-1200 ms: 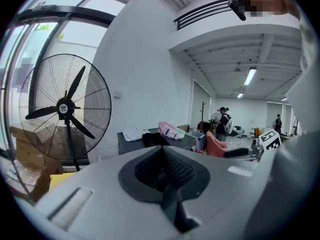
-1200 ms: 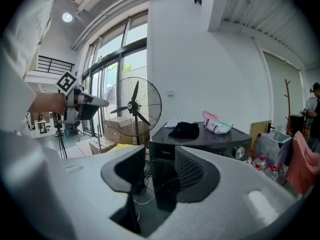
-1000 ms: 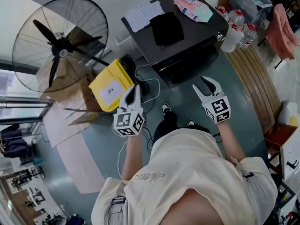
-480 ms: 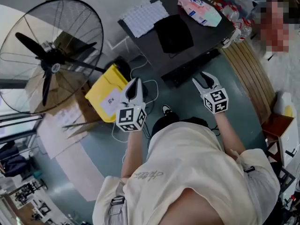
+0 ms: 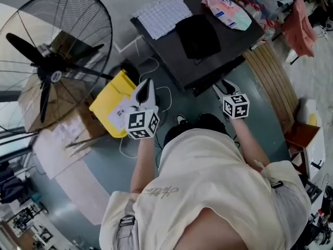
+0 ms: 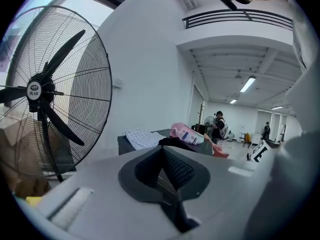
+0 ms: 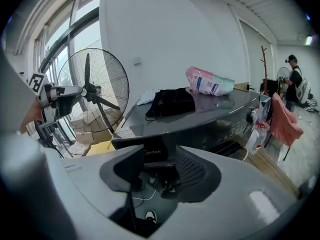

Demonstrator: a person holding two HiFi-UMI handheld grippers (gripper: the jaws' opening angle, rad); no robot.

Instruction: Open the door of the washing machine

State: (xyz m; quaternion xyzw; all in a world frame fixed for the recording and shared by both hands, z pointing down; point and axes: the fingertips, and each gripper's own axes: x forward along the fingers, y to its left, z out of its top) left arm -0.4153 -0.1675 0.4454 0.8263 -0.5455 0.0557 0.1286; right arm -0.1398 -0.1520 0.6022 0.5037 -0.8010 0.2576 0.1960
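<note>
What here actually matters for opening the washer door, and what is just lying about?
For the job: washing machine; left gripper, shut; right gripper, empty, jaws just been opening.
Just lying about: checked cloth, black garment and pink packet on its top; fan; yellow box.

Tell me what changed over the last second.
Both the left tongs and the right tongs moved toward the glossy black washing machine. The right tongs' jaws have just been opening, nothing between them. Left stays shut, empty. On top, the black cloth lies unmoved.
</note>
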